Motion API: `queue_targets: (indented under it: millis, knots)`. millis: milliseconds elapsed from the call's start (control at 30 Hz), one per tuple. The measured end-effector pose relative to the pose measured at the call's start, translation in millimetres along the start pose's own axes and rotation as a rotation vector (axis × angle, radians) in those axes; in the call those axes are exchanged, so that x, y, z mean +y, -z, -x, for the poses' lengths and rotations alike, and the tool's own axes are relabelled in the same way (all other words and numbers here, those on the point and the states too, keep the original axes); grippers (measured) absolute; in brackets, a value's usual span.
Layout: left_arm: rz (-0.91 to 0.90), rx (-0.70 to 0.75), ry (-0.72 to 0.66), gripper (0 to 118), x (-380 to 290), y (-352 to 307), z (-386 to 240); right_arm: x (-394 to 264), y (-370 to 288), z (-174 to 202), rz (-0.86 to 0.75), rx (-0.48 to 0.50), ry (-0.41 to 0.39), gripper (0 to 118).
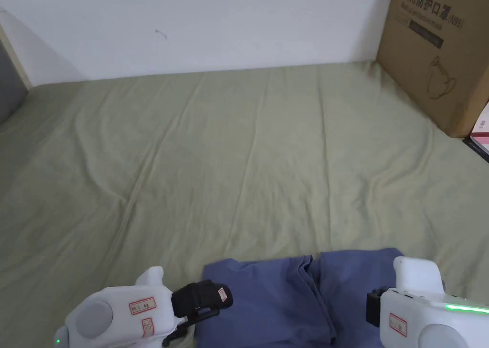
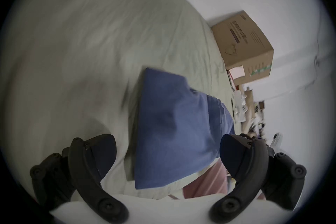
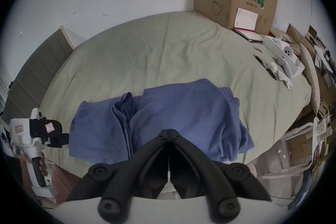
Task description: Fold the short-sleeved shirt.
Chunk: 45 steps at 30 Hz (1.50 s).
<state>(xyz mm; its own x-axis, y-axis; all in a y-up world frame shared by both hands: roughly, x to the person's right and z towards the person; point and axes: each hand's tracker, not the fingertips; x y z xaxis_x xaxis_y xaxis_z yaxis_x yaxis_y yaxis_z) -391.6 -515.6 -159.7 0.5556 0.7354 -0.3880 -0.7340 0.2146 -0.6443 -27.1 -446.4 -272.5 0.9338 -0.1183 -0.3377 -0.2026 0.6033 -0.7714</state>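
Your blue shirt lies partly folded at six o'clock on the green sheet, left gripper gaping wide at its seven o'clock edge, right gripper pinched empty above it; next likely needs a hem-to-collar fold.

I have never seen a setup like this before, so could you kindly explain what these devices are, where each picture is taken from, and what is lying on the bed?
No robot here: a person holds a handheld two-jaw gripper in each hand. The head view looks down from the person's head; the other two pictures come from cameras riding on the grippers. The left gripper has its jaws wide apart, holding nothing. The right gripper has its jaws closed together, gripping nothing that I can see. A blue short-sleeved shirt, already partly folded, lies at the near edge of a green bed sheet. A cardboard box stands at the far right, against the wall.
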Motion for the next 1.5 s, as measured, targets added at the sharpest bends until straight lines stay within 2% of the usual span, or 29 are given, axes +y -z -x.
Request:
queue_targets:
  millis: [67,133,200,233,267,300,333,367,400,467,567,700,800,933,967,1000,1033,1133,1167,1333,1433,1500]
  knots:
    - [0.017,-0.068,-0.038,116,-2.3,12.9,8.7,0.1,1.1,2.9,0.005,0.002,-0.009,0]
    - [-0.004,-0.06,-0.01,117,-7.4,18.8,8.1,0.3,2.2,4.5,0.012,0.004,-0.017,0]
    - [0.003,-0.08,-0.016,111,-2.7,21.9,4.5,0.3,3.2,5.3,0.018,0.0,-0.023,0]
    - [0.011,-0.098,-0.032,85,-4.0,21.4,3.2,0.5,4.1,5.6,0.02,-0.001,-0.024,0]
    - [0.014,-0.099,-0.035,40,-2.2,21.9,2.1,0.8,5.3,5.7,0.023,-0.001,-0.024,0]
    - [0.008,-0.078,-0.023,13,-0.9,23.1,1.4,0.9,6.5,5.7,0.027,-0.001,-0.024,0]
    - [0.005,0.011,0.0,13,0.7,27.4,1.6,1.2,7.5,6.2,0.031,-0.001,-0.022,0]
    - [0.025,0.031,0.006,13,0.5,31.8,10.5,2.0,8.5,7.0,0.034,-0.001,-0.021,0]
    - [0.044,-0.059,-0.015,13,2.3,29.3,15.4,2.8,9.0,7.8,0.037,0.002,-0.023,0]
    - [0.048,-0.086,-0.053,13,6.2,21.7,16.6,4.3,9.1,9.4,0.037,0.001,-0.031,0]
    - [0.057,-0.066,0.005,13,10.4,12.3,16.9,7.9,10.2,13.3,0.034,0.003,-0.037,0]
    - [0.029,-0.087,-0.02,12,15.3,-11.6,30.1,9.9,9.8,21.9,0.031,0.021,-0.042,0]
    - [-0.015,-0.009,0.008,12,20.7,-42.1,46.7,9.9,10.7,30.0,0.031,0.029,-0.063,0]
    - [-0.092,0.058,-0.044,12,25.0,-93.9,82.0,7.7,12.7,38.4,0.038,0.047,-0.072,0]
    - [-0.11,0.093,-0.056,12,25.0,-65.4,65.2,6.8,13.5,40.3,0.04,0.051,-0.075,0]
    - [-0.125,0.126,-0.058,12,25.4,-66.3,66.4,5.9,14.3,42.1,0.043,0.055,-0.081,0]
    - [-0.147,0.154,-0.072,12,26.5,-101.0,89.9,5.0,15.0,43.8,0.045,0.058,-0.084,0]
    - [-0.186,0.188,-0.095,12,23.2,-97.1,83.0,2.6,16.2,46.5,0.054,0.068,-0.091,0]
    - [-0.193,0.201,-0.085,12,17.9,-145.5,91.8,2.0,16.3,47.1,0.056,0.07,-0.093,0]
    - [-0.227,0.28,0.009,12,19.9,-158.6,55.7,1.2,16.0,46.2,0.061,0.077,-0.092,0]
    - [-0.236,0.336,0.136,12,13.3,-153.3,1.8,1.0,12.8,41.5,0.055,0.079,-0.088,0]
    - [-0.253,0.293,0.208,12,3.3,-145.1,-39.8,0.8,11.3,35.7,0.051,0.074,-0.08,0]
